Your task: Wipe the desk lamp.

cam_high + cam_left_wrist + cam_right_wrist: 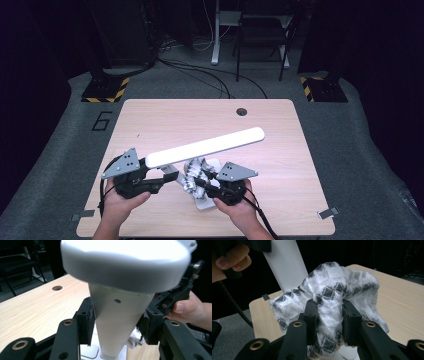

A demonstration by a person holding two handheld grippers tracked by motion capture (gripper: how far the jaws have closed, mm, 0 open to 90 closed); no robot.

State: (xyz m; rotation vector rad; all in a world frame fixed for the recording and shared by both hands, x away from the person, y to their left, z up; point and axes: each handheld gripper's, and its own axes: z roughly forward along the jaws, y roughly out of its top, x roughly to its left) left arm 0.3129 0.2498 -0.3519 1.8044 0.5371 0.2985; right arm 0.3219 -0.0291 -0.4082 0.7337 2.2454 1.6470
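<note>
A white desk lamp stands near the table's front edge, its long bar head [207, 146] slanting up to the right over its flat base [206, 202]. My left gripper [170, 173] is shut on the lamp's white stem [112, 337]; both pads press its sides under the head [125, 262]. A crumpled white cloth with a grey pattern [196, 172] hangs beside the stem. My right gripper [198, 181] is shut on that cloth [332, 282], with a fold pinched between the jaws [328, 312]. The stem [284, 265] rises behind the cloth.
The light wooden table [165, 120] has a cable hole [242, 111] at its far edge. A metal clip [327, 213] sits at its front right corner. Behind the table are cables, a chair [260, 35] and striped floor plates [105, 90]. The other hand [232, 262] is close by.
</note>
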